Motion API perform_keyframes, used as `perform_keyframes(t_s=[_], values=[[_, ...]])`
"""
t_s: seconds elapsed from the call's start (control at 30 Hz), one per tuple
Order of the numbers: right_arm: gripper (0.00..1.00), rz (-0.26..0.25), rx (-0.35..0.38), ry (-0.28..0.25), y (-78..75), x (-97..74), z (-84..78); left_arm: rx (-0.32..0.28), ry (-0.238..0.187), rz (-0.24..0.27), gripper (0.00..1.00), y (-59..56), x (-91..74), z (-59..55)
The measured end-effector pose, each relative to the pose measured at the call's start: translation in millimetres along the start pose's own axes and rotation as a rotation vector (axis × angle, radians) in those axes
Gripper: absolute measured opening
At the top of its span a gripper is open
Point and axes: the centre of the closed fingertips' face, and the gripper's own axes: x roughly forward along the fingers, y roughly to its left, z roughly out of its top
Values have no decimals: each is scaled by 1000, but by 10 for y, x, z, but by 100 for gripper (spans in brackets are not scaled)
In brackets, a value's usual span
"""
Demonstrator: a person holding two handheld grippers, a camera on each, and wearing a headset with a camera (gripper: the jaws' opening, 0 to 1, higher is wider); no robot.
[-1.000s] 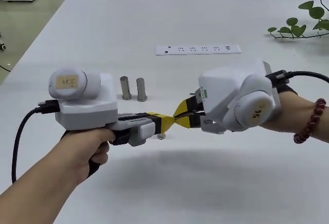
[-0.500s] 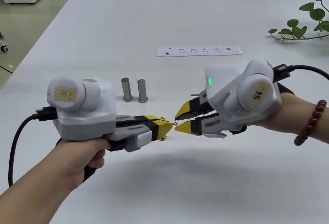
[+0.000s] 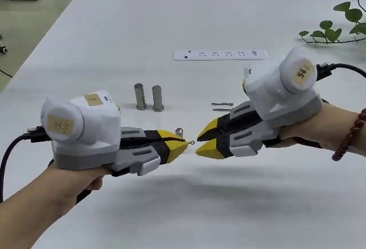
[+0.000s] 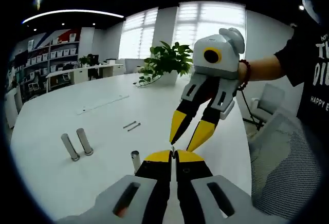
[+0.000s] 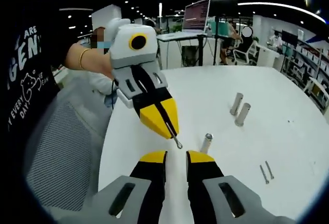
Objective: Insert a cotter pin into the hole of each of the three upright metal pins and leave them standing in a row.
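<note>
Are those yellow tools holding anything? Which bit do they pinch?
The left tool pinches a cotter pin by its straight part, the round end sticking out past the tips. The right tool is open and holds nothing.

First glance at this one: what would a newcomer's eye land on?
The two grippers facing each other almost tip to tip above the white table: the left gripper is shut on a thin cotter pin, and the right gripper faces it with its jaws open. Behind them two metal pins stand side by side, a third pin stands alone nearer the grippers, and two spare cotter pins lie to the right.
</note>
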Motion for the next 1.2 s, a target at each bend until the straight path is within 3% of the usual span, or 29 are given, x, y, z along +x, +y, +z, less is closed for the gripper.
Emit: perform_keyframes(t_s=[0.17, 0.37, 0.5, 0.73, 0.93, 1.2], values=[[9, 53, 25, -24, 125, 0, 19, 68, 11, -65, 0, -124, -25, -32], [9, 122, 83, -57, 249, -2, 60, 88, 5, -105, 0, -186, -27, -21], [8, 152, 85, -51, 310, 0, 57, 97, -6, -132, 0, -237, -20, 4], [2, 170, 56, -23, 336, -7, 29, 95, -12, -169, 0, -318, -17, 9], [0, 177, 51, -17, 326, -25, 27, 89, -9, -170, 0, -341, -21, -10], [0, 156, -42, 22, 331, -28, 21, 83, -9, -155, 0, -343, -4, -20]])
